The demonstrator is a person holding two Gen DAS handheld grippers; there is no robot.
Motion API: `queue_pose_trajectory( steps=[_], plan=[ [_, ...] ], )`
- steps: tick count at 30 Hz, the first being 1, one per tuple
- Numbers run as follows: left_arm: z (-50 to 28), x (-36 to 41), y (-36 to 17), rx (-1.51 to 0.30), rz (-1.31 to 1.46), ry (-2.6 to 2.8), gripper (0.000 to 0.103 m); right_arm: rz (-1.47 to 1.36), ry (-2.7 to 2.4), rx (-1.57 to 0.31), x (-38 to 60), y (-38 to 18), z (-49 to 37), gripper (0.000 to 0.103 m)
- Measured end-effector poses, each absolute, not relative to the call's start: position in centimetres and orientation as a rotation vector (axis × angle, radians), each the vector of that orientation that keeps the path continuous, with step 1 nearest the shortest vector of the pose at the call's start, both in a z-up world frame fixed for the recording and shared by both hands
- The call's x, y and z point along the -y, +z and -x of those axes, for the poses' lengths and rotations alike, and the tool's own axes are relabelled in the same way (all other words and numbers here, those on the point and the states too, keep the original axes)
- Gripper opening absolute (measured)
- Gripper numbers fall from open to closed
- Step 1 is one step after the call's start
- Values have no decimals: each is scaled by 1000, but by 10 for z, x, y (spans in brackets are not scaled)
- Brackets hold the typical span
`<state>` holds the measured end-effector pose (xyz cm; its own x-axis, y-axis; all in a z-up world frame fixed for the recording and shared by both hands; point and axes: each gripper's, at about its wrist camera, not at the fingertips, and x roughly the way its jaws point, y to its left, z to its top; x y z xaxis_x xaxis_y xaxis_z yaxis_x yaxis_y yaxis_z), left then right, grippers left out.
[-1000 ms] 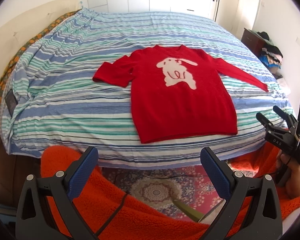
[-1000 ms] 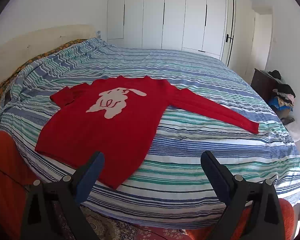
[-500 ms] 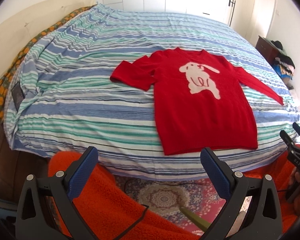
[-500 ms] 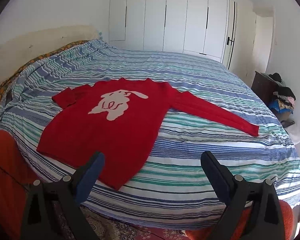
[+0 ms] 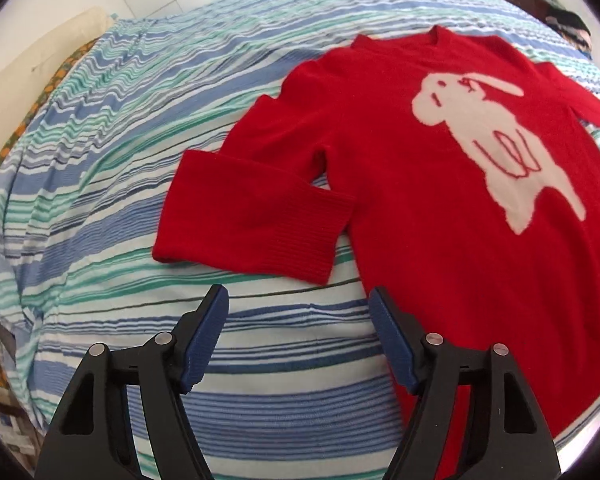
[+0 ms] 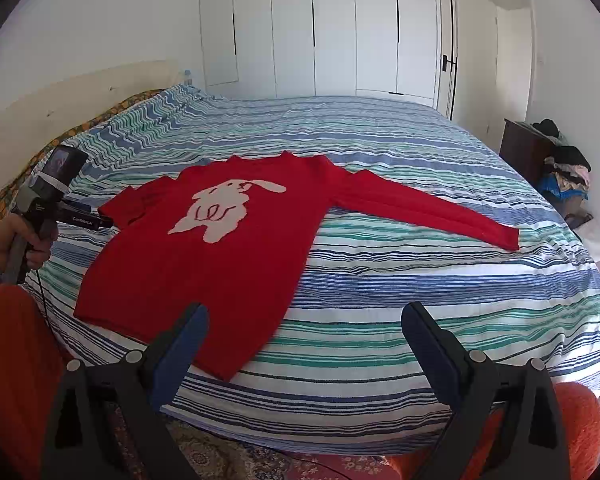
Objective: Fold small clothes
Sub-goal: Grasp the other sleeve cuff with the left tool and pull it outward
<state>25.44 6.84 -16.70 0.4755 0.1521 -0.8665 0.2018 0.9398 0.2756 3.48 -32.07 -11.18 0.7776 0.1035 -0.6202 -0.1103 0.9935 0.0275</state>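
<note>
Left wrist view looks steeply down on a bed covered by a blue, green and white striped bedspread (image 5: 112, 184), with bare striped cloth to the left of and below a red sweater (image 5: 440, 208) that lies flat, a white dog shape on its chest. Its near sleeve is folded back on itself, the ribbed cuff (image 5: 300, 256) lying just above the left gripper (image 5: 298, 300). That gripper's jaws are closing with only bedspread between them; they touch nothing. Right wrist view shows the whole bed from its near edge: the sweater sits on the left half, its hem close to the mattress edge, its other sleeve (image 6: 428, 210) stretched straight out to the right. Open bedspread surrounds it toward the white wardrobe doors (image 6: 332, 28). The right gripper (image 6: 304, 322) hangs above the bed's near edge, jaws wide apart and empty, the hem's corner just left of them.
</note>
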Motion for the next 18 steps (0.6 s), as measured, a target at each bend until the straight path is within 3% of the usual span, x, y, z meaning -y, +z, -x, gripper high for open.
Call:
queue_pose_trajectory(
  steps=[6, 7, 8, 9, 18],
  plan=[
    [-289, -62, -196, -1094, -486, -15, 75, -35, 89, -722, 331, -120, -46, 96],
    [-291, -65, -196, -1103, -455, -28, 57, -41, 83, -731, 332, -121, -48, 96],
    [-293, -70, -194, -1128, -400, -35, 15, -46, 80, -739, 333, -122, -50, 96],
    [-297, -77, -189, -1146, -354, 1, 10, -50, 77, -745, 334, -123, -52, 96],
    [-267, -253, -72, -925, 362, 154, 9, -3, 89, -776, 322, -130, -57, 96]
  ],
)
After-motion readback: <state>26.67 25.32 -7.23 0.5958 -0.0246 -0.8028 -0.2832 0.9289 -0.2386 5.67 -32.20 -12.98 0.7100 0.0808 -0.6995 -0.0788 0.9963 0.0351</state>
